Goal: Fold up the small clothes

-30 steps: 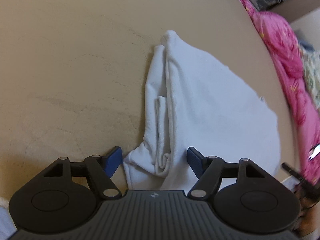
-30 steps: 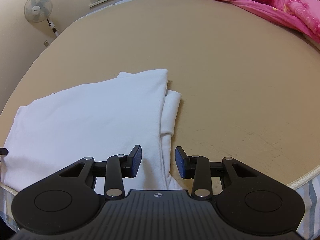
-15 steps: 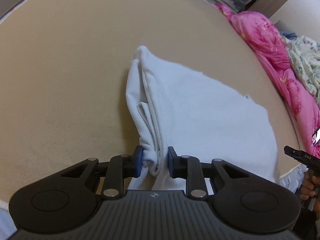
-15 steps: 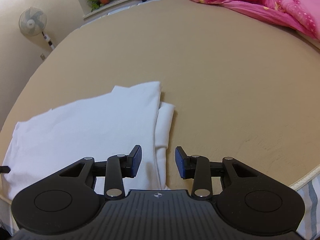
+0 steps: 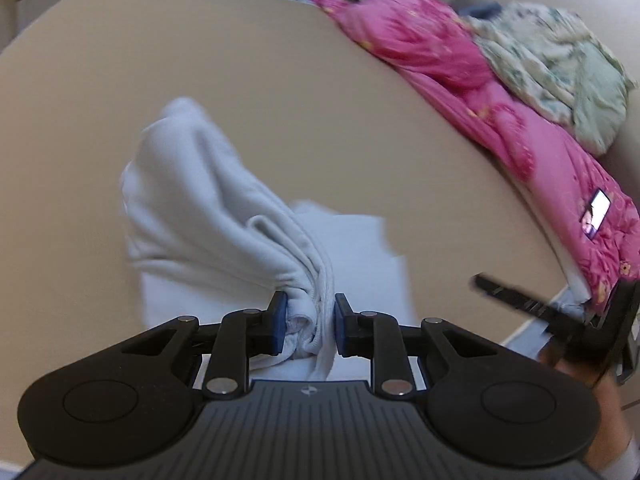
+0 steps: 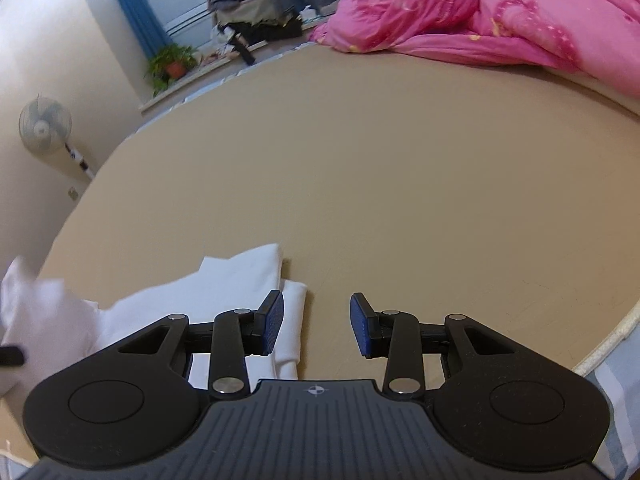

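Observation:
A white garment lies on the tan mattress. My left gripper is shut on a bunched edge of it and holds that part lifted, so the cloth drapes back from the jaws over the flat part. In the right wrist view the garment lies at the lower left, its far end blurred. My right gripper is open and empty, just right of the garment's folded edge. The right gripper also shows at the right edge of the left wrist view.
A pink quilt with a pale floral cloth and a lit phone lies along the mattress's right side. A fan, a potted plant and piled clothes stand beyond the far edge.
My left gripper closed on the garment's edge and lifted it, folding the cloth over itself. My right gripper tilted up and opened a little wider.

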`<move>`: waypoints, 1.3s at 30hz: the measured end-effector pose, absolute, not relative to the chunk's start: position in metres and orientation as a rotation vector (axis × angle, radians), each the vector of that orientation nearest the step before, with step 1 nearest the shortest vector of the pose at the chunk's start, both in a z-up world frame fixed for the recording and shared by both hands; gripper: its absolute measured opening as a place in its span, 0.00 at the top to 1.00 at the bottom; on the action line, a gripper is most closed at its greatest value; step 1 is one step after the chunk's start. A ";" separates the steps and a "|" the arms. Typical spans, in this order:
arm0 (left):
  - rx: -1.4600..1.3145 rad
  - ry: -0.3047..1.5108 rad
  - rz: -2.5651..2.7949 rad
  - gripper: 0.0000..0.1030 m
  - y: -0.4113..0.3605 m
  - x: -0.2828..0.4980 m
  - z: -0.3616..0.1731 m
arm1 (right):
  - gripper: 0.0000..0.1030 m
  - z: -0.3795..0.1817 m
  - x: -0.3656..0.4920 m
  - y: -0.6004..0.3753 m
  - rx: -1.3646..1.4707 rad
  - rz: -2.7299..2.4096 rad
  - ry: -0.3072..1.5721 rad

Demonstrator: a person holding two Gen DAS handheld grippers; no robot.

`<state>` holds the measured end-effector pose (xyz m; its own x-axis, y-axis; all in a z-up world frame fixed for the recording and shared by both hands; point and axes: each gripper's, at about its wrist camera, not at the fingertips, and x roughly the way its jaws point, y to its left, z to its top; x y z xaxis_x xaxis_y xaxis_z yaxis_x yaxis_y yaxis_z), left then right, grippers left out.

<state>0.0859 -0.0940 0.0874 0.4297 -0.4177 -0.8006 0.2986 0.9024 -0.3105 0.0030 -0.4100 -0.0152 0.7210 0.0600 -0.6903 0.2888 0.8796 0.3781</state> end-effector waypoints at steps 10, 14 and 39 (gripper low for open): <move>-0.180 1.023 -0.638 0.67 -0.189 0.093 0.063 | 0.62 -0.022 0.004 -0.437 0.606 -0.135 0.763; -0.144 1.075 -0.562 0.67 -0.125 0.082 0.032 | 0.62 -0.031 0.012 -0.431 0.679 -0.014 0.825; 0.030 0.917 -0.437 0.59 0.007 0.042 0.000 | 0.84 -0.066 0.073 -0.351 0.495 -0.028 0.986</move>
<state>0.0423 0.0070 0.0003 0.5274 -0.3527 -0.7730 0.3780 0.9122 -0.1583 0.0728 -0.3508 -0.0657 0.5606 0.1982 -0.8040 0.2428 0.8889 0.3884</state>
